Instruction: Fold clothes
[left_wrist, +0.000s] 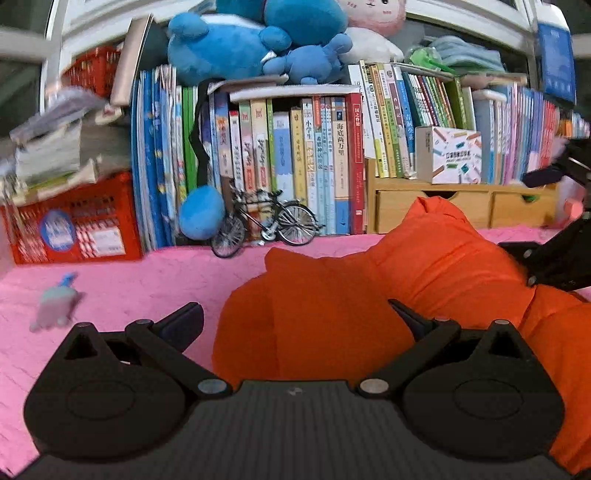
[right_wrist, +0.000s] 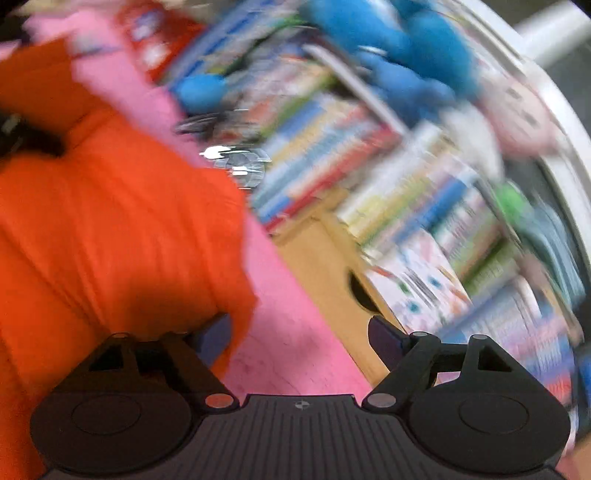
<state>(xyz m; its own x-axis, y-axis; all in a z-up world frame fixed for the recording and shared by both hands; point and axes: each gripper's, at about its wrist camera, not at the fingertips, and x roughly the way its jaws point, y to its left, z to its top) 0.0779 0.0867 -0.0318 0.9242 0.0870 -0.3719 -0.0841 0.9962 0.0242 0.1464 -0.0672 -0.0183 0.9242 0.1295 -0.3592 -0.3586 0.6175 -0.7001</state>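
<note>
An orange garment (left_wrist: 369, 295) lies bunched on the pink cover (left_wrist: 147, 280), humped up toward the back right. My left gripper (left_wrist: 295, 317) hovers over its near left part. It is open wide, and the cloth lies below the gap with nothing pinched. My right gripper (left_wrist: 554, 258) shows as black parts at the right edge, against the garment's far right side. In the blurred, tilted right wrist view the orange garment (right_wrist: 110, 229) fills the left. My right gripper (right_wrist: 299, 338) is open, and the cloth's edge hangs over its left finger (right_wrist: 214, 338).
A packed bookshelf (left_wrist: 314, 147) runs along the back, with blue plush toys (left_wrist: 240, 48) on top. In front of it stand a model bicycle (left_wrist: 266, 225), a red crate (left_wrist: 74, 225) and wooden drawers (left_wrist: 461, 203). A small soft toy (left_wrist: 55, 306) lies on the cover at the left.
</note>
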